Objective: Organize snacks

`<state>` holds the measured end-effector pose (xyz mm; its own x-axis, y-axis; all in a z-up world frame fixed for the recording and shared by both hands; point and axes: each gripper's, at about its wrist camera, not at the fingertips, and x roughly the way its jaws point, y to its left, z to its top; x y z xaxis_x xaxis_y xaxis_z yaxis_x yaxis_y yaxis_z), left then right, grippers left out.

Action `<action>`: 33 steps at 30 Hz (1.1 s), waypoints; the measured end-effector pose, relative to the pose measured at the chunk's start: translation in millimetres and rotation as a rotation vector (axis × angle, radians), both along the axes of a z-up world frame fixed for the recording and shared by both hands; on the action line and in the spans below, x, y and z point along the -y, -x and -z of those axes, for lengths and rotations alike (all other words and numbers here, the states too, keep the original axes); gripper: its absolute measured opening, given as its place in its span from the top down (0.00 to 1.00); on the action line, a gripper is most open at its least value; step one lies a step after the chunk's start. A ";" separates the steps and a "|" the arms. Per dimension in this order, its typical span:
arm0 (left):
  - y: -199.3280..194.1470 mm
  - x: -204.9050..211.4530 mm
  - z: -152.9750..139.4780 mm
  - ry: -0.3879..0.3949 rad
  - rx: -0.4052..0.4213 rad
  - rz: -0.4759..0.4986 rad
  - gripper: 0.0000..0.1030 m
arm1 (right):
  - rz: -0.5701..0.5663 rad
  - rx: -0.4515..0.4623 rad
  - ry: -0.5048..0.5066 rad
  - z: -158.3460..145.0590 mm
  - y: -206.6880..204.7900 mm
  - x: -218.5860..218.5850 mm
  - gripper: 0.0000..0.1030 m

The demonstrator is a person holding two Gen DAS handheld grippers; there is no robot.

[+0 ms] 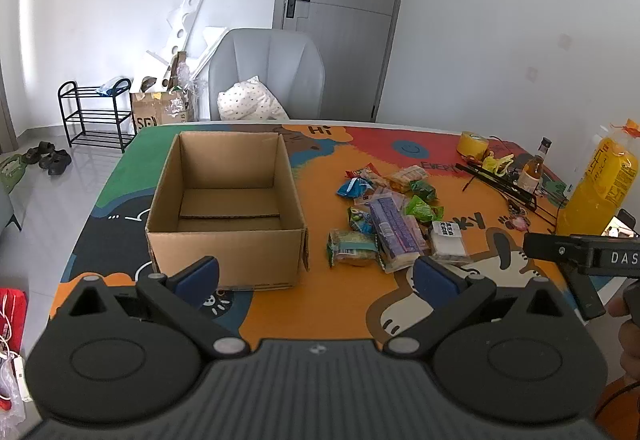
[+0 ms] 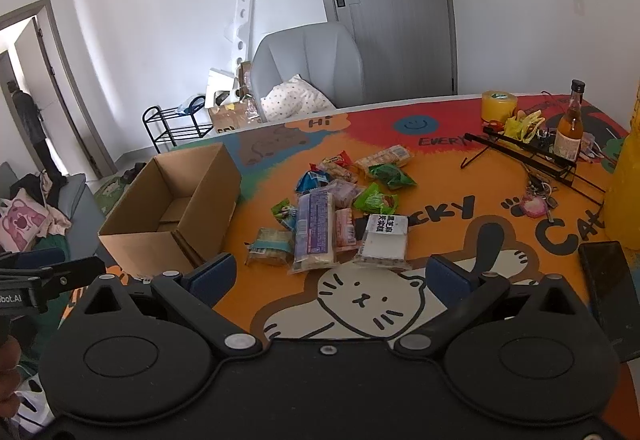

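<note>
Both grippers hover above the table's near edge, jaws spread, gripping nothing: left gripper (image 1: pixel 316 276), right gripper (image 2: pixel 330 278). Snack pile (image 2: pixel 340 208) lies at 12 o'clock from the right gripper; cardboard box (image 1: pixel 226 200) at 11 o'clock from the left, just beside the pile.

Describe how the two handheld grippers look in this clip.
Both the left gripper and the right gripper are matte black, with ribbed bodies, round pivot discs, silver rivets and blue pads on the jaws. White lettering marks their sides.
</note>
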<state>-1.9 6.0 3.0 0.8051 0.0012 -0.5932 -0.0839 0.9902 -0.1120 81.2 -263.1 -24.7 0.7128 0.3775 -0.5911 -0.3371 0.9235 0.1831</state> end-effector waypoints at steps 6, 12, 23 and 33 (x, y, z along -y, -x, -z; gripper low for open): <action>0.2 -0.2 -0.2 0.001 -0.002 -0.001 0.00 | 0.006 -0.010 -0.009 0.2 -2.4 4.1 0.00; 1.2 -0.7 1.1 0.007 -0.003 -0.003 0.00 | 0.003 -0.011 -0.005 1.4 -2.0 3.7 0.00; 1.8 -1.4 2.9 0.013 -0.004 0.001 0.00 | 0.007 -0.016 0.003 2.9 -2.7 2.2 0.00; 1.3 -3.2 4.2 0.019 -0.003 -0.007 0.00 | 0.009 -0.019 0.000 4.8 -2.4 2.9 0.00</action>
